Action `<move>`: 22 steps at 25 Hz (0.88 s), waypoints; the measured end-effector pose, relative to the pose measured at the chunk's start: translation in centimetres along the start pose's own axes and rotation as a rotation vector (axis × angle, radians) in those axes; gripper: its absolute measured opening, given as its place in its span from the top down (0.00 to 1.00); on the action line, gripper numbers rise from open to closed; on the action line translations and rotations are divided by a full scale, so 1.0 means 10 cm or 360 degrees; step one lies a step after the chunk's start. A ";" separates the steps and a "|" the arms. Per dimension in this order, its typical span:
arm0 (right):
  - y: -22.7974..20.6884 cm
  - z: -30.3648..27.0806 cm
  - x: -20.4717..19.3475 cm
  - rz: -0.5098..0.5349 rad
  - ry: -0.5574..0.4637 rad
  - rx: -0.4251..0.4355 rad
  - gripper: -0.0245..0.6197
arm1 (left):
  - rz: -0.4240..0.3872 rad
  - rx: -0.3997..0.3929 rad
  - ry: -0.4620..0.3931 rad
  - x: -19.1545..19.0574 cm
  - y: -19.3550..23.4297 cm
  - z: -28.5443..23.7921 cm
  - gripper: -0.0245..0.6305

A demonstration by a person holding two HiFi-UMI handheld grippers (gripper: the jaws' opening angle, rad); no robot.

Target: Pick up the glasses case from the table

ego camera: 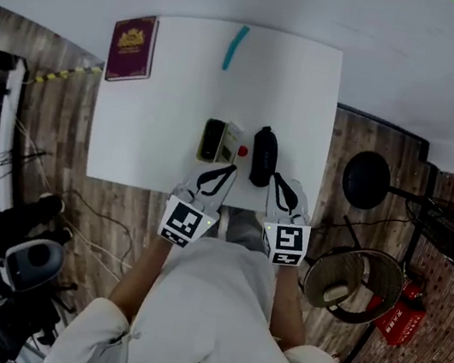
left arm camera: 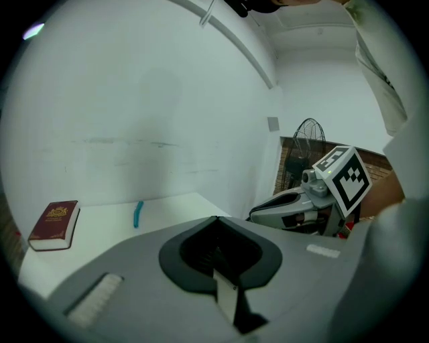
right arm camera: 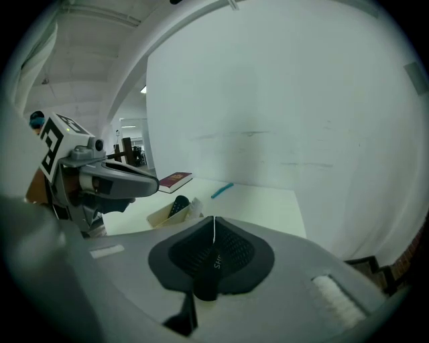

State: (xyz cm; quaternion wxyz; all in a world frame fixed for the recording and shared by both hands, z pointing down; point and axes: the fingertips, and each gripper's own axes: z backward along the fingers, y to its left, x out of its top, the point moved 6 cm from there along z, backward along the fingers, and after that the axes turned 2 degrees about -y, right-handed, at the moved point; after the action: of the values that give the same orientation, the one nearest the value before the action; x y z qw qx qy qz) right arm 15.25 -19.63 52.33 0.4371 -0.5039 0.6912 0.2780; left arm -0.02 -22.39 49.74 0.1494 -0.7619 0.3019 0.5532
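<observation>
The black oval glasses case (ego camera: 263, 157) lies near the front edge of the white table (ego camera: 148, 136) in the head view. My right gripper (ego camera: 279, 178) is shut and empty, its tips just right of the case's near end. My left gripper (ego camera: 228, 169) is also shut and empty, just left of the case and in front of a small box. In the left gripper view the jaws (left arm camera: 216, 221) meet with nothing between them, and the case is out of sight. The right gripper's own body (right arm camera: 214, 221) hides the case in its view.
A cream box with a dark inside (ego camera: 219, 141) (right arm camera: 175, 208) and a small red thing (ego camera: 243, 150) sit just left of the case. A maroon book (ego camera: 132, 47) and a teal pen (ego camera: 235, 47) lie farther back. A fan (ego camera: 366, 179) and a basket (ego camera: 354, 284) stand right of the table.
</observation>
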 end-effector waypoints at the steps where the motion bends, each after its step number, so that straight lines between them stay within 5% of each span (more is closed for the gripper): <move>1: -0.01 -0.03 -0.03 -0.0005 0.0015 0.0005 0.94 | 0.0005 -0.0004 0.0013 -0.02 0.00 -0.03 0.93; 14: -0.09 -0.32 -0.34 -0.0040 0.0187 0.0028 0.87 | 0.0016 -0.0063 0.0122 -0.20 0.00 -0.28 0.93; 22: -0.15 -0.44 -0.50 -0.0052 0.0294 0.0034 0.74 | 0.0012 -0.0102 0.0160 -0.26 -0.07 -0.38 0.93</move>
State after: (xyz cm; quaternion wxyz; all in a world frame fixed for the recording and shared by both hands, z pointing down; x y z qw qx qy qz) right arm 15.76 -21.54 58.87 0.3814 -0.5337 0.7232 0.2158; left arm 2.80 -23.23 53.37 0.1075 -0.7921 0.2938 0.5241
